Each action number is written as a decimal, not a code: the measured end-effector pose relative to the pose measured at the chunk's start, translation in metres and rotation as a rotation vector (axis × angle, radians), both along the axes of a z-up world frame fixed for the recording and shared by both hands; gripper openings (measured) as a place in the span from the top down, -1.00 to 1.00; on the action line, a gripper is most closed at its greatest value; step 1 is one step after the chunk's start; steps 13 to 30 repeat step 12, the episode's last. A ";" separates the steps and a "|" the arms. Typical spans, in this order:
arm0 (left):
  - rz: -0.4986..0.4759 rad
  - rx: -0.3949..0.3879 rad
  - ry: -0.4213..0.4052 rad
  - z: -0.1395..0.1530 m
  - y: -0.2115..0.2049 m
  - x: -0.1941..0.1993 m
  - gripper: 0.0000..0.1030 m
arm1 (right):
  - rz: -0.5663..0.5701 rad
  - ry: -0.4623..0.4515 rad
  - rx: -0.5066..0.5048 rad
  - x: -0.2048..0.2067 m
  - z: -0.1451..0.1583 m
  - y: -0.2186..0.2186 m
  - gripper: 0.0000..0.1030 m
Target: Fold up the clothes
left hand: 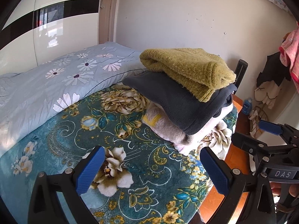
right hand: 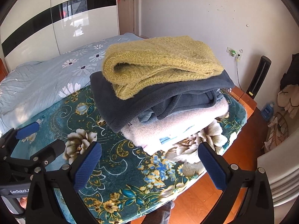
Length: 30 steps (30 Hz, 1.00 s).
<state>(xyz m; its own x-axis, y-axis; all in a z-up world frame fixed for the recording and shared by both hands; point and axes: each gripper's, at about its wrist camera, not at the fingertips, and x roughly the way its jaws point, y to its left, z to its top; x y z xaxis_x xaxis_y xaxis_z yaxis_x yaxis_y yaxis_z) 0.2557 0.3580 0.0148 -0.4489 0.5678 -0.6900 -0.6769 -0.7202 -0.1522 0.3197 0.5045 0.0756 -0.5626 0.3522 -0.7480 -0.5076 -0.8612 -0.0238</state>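
Note:
A stack of folded clothes sits at the bed's far right corner: a mustard knit sweater (left hand: 186, 71) (right hand: 160, 63) on top, a dark grey fleece (left hand: 179, 104) (right hand: 134, 100) under it, a pale pink garment (left hand: 168, 128) (right hand: 168, 125) at the bottom. My left gripper (left hand: 152, 169) is open and empty, low over the teal floral blanket (left hand: 93, 130), short of the stack. My right gripper (right hand: 149, 166) is open and empty, also in front of the stack. Each gripper shows in the other's view, the right one (left hand: 261, 136) and the left one (right hand: 37, 136).
A light blue daisy duvet (left hand: 56, 78) (right hand: 46, 78) lies along the bed's left. A white wardrobe (right hand: 46, 33) stands behind. Wooden floor (right hand: 205, 201), a blue bottle (right hand: 268, 110), a basket (right hand: 278, 128) and hanging clothes (left hand: 289, 46) are at right.

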 end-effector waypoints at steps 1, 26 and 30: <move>0.003 0.000 -0.001 0.000 0.000 0.000 -1.00 | 0.000 0.000 -0.001 0.000 0.000 0.000 -1.00; 0.010 -0.001 -0.001 0.000 -0.002 -0.001 -1.00 | 0.002 -0.004 0.000 0.000 -0.001 -0.002 -1.00; 0.010 -0.001 -0.001 0.000 -0.002 -0.001 -1.00 | 0.002 -0.004 0.000 0.000 -0.001 -0.002 -1.00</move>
